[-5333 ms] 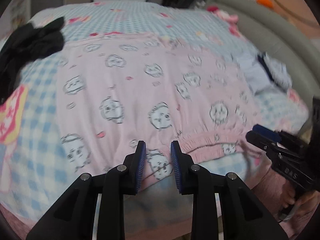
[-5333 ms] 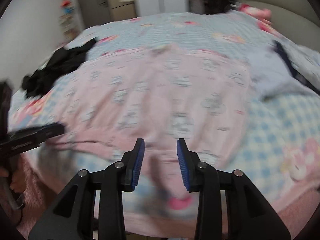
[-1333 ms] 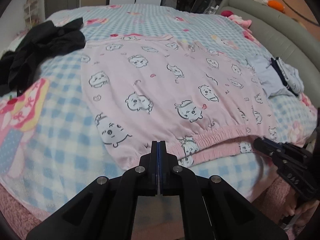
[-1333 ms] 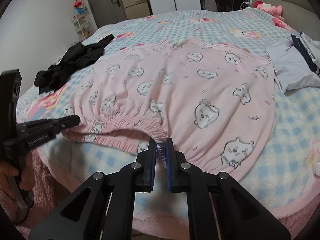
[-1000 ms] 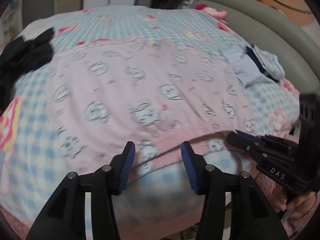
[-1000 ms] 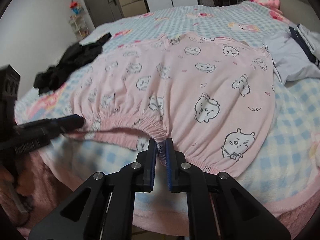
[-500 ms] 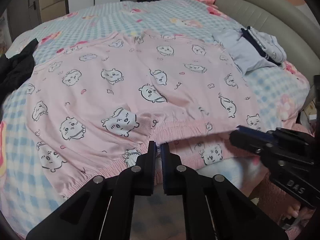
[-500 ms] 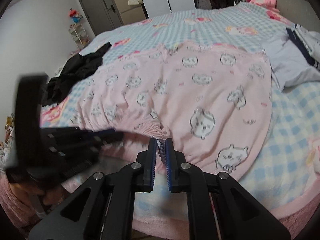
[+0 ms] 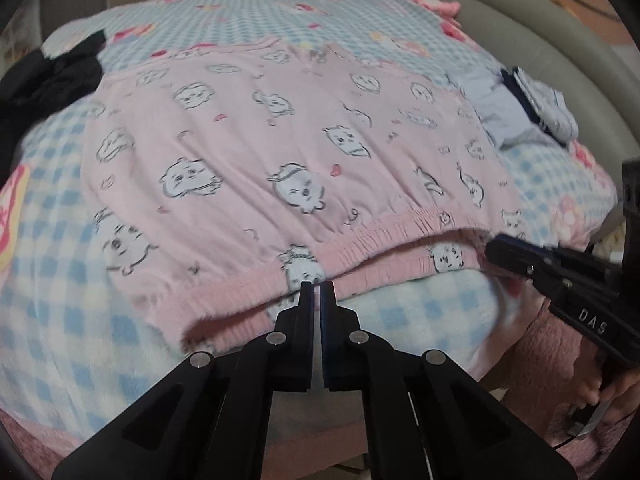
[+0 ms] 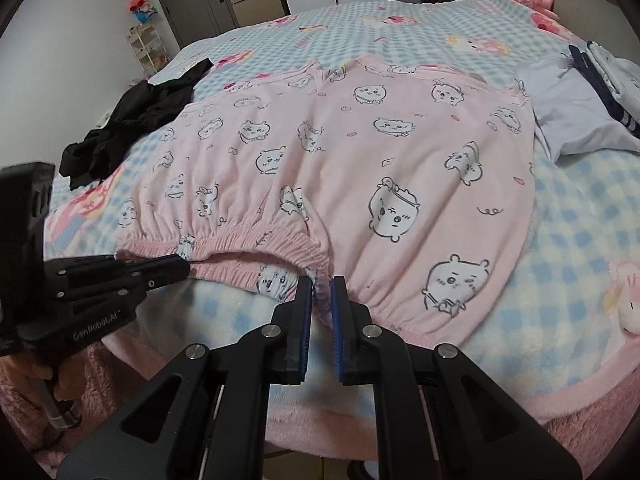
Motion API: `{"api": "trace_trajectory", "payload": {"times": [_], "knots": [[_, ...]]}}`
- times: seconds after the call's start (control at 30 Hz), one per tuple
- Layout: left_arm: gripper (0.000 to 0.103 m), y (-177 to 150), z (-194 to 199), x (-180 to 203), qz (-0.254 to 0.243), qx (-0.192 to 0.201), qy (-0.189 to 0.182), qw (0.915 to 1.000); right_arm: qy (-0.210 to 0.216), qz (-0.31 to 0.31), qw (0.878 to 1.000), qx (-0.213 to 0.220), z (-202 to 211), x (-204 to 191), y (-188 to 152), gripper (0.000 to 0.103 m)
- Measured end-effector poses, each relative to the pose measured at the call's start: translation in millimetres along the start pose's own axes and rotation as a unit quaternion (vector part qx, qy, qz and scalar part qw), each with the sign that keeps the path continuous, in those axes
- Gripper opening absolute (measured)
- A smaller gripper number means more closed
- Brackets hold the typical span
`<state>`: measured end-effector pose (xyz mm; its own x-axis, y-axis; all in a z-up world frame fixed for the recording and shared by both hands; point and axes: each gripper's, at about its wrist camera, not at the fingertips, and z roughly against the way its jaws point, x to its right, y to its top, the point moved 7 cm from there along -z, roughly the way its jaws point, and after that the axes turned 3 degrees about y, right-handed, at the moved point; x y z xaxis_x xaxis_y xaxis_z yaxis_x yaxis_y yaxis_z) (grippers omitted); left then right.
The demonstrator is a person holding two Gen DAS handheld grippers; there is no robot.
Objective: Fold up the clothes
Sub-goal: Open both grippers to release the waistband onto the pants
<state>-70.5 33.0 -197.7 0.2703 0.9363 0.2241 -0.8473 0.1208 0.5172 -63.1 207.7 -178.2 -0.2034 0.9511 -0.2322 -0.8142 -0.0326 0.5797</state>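
A pink garment [image 9: 280, 140] printed with cartoon animals lies spread flat on the bed, its gathered waistband toward me. My left gripper [image 9: 314, 288] is shut on the waistband's near edge, left of the middle. My right gripper [image 10: 320, 284] is shut on a bunched bit of the same waistband, with fabric showing between its blue pads. Each gripper also shows in the other's view: the right gripper [image 9: 494, 248] at the waistband's right end, the left gripper [image 10: 176, 270] at its left end. The waistband sags open between them.
The bed carries a blue checked blanket [image 10: 580, 240]. A black heap of clothes [image 10: 136, 120] lies at the left, and a folded pale blue garment [image 10: 580, 120] at the right. A grey padded bed frame [image 9: 540, 28] curves round the far right. A person's hand [image 9: 612, 388] holds the right gripper.
My left gripper stood open over the waistband a second ago and has since closed on its edge. The right gripper has kept its grip and its place.
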Motion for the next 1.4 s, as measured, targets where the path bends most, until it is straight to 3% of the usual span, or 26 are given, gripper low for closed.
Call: {"api": "trace_trajectory", "payload": {"times": [0.2, 0.27, 0.37, 0.43, 0.53, 0.6, 0.73, 0.83, 0.97, 1.07, 1.17, 1.27, 1.4], "knots": [[0.004, 5, 20, -23, 0.069, 0.04, -0.054, 0.9953, 0.004, -0.011, 1.0, -0.014, -3, 2, -8, 0.011], [0.004, 10, 26, -30, 0.084, 0.059, -0.056, 0.9932, 0.006, -0.013, 1.0, -0.007, 3, 1, -4, 0.011], [0.008, 12, 22, -36, 0.085, 0.051, -0.03, 0.9946, 0.013, -0.015, 1.0, 0.01, 15, 0, 4, 0.015], [0.026, 8, 15, -39, 0.068, 0.036, 0.006, 0.997, 0.016, -0.015, 1.0, 0.018, 21, 1, 8, 0.021], [0.026, -5, 10, -52, 0.043, 0.012, 0.056, 0.9974, -0.031, -0.007, 0.999, -0.001, 15, 16, 4, 0.026], [0.026, -13, 17, -73, 0.086, 0.008, 0.058, 0.9946, -0.056, -0.025, 0.998, -0.02, 9, 33, -4, 0.026], [0.024, -21, 27, -98, 0.153, 0.011, 0.022, 0.9879, -0.081, -0.088, 0.992, -0.034, 10, 74, -21, 0.026], [0.024, -12, 38, -89, 0.145, 0.042, 0.005, 0.9885, -0.064, -0.129, 0.99, -0.009, 21, 84, -15, 0.026], [0.027, 7, 43, -54, 0.087, 0.073, -0.032, 0.993, -0.051, -0.075, 0.996, 0.025, 27, 54, 9, 0.027], [0.03, 26, 16, -32, 0.038, 0.031, -0.021, 0.9985, -0.044, -0.03, 0.998, 0.018, 15, 27, 20, 0.028], [0.03, 37, -4, -14, -0.002, 0.007, -0.005, 1.0, -0.07, -0.005, 0.997, 0.009, -2, 20, 16, 0.028], [0.03, 34, -13, -4, -0.003, -0.01, 0.002, 0.9999, -0.102, 0.009, 0.995, -0.007, -17, 22, 5, 0.028], [0.035, 23, -26, -2, 0.027, -0.022, -0.004, 0.9994, -0.091, -0.018, 0.996, -0.008, -8, 41, -12, 0.027]]}}
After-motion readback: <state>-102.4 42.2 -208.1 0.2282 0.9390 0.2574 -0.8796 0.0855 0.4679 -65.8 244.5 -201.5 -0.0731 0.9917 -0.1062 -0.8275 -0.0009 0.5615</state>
